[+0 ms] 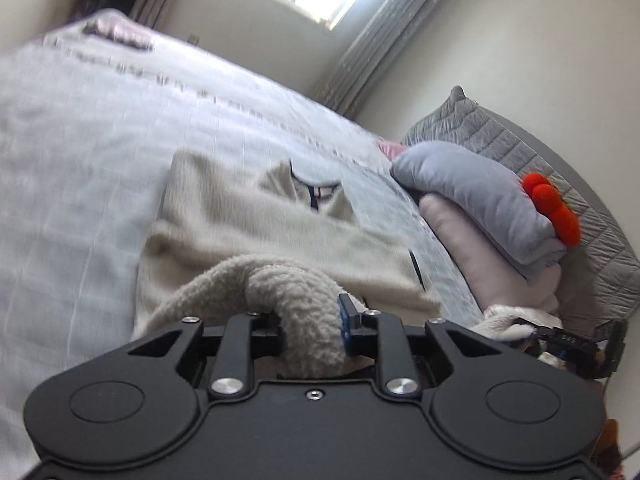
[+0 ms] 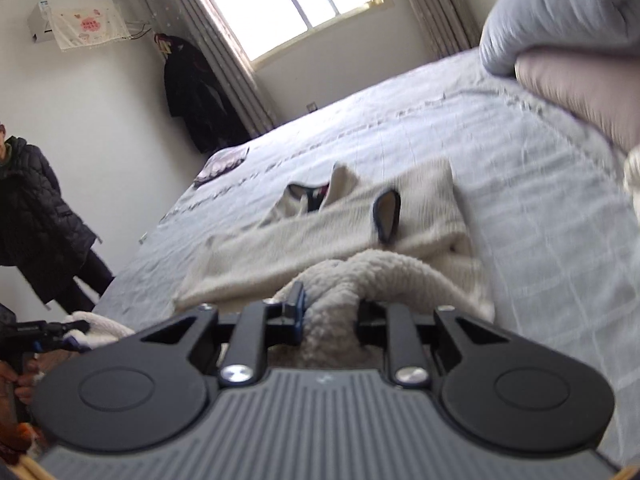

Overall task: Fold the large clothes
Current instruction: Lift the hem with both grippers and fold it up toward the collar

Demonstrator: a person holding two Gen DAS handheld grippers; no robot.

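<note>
Cream fleece garment with dark-trimmed collar (image 1: 256, 216) lies spread on the pale blue quilted bedspread (image 1: 80, 140). Your left gripper (image 1: 310, 322) is clenched on a bunched fold of its near edge; your right gripper (image 2: 330, 308) pinches another fold the same way. Grey and pink folded pillows (image 1: 480, 200) sit beside the garment, by the bed's edge.

The bed (image 1: 80, 152) is covered with a pale grey-blue checked sheet. On it lies a cream fleece garment (image 1: 248, 216), spread flat with its dark-edged collar open. At the head side, a grey pillow (image 1: 472, 192) rests on a pink pillow (image 1: 464, 240). Near the far corner lies a small folded purple-grey cloth (image 1: 118, 30).
</note>
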